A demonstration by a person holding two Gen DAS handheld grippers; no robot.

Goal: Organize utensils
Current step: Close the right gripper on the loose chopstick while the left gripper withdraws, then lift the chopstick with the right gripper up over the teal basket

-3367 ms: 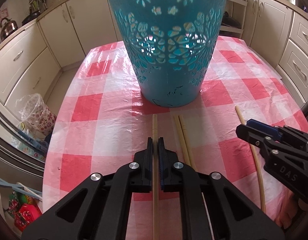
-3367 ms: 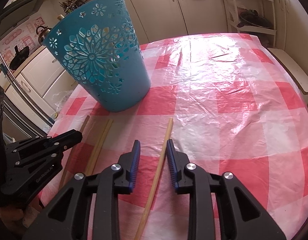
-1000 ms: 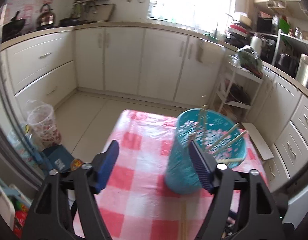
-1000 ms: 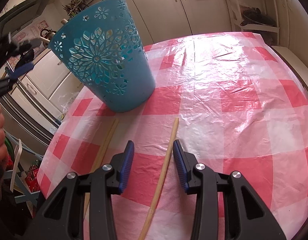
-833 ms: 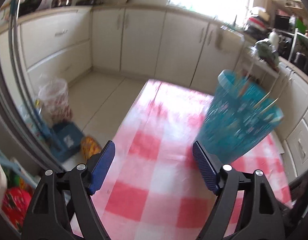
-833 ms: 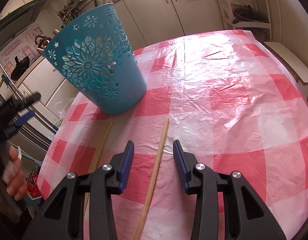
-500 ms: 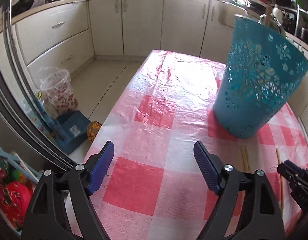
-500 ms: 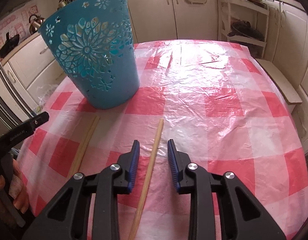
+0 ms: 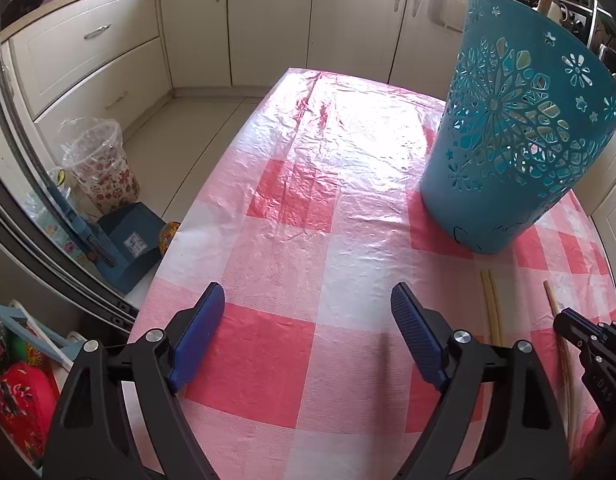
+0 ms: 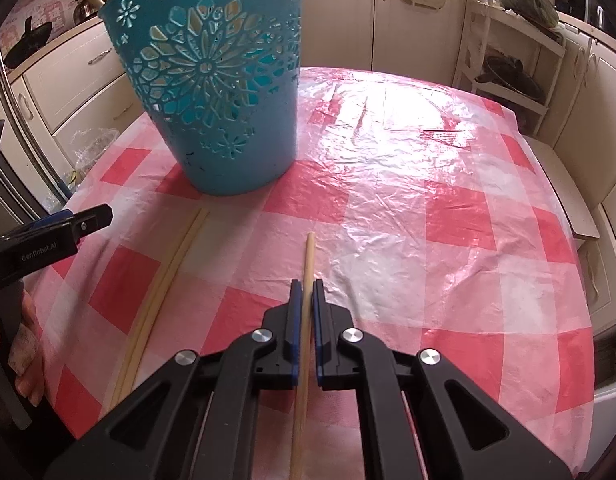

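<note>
Blue pads on my right claw (image 10: 304, 292) have just been closing and are now pinching a wooden chopstick (image 10: 308, 256), which is lying on the desk (image 10: 408, 240) and pointing away toward the teal basket (image 10: 212, 92). My left claw (image 9: 308, 308) has been widening and is gaping with nothing between its jaws, hovering over the red-and-white checked cloth. A pair of pale chopsticks (image 10: 164, 280) is lying side by side between the two claws, just in front of the basket. The basket is standing upright on the desk, more sticks poking out of its top.
</note>
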